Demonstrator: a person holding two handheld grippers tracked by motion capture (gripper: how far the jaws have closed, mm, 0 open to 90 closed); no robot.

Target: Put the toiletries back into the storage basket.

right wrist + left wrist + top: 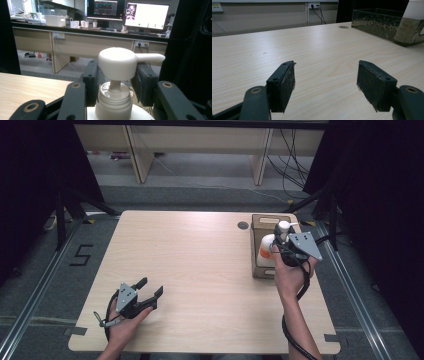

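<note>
**Pump bottle held at the neck over the box**

Black jaws of the right gripper (115, 82) were seen closed around the neck of a white pump bottle (117, 82), just beneath its broad pump head (117, 63), whose spout (150, 58) pointed off to one side. In the high view the bottle (266, 251) was found upright within the brown cardboard box (256, 270) at the right side of the table (200, 265), with an orange label showing on its body; whether its base rested on the box floor could not be told.

The bottle was judged to be rigid plastic with a smooth, rather slippery body, and moderately heavy if filled. The ribbed collar under the head was considered the surest place to be gripped, since the head forms a ledge against slipping; the pump stem itself was judged the weakest part and liable to depress or bend if squeezed.

Well apart, near the table's front left, the left gripper (150, 287) was held low over the wood, its jaws wide apart and nothing between them.
</note>
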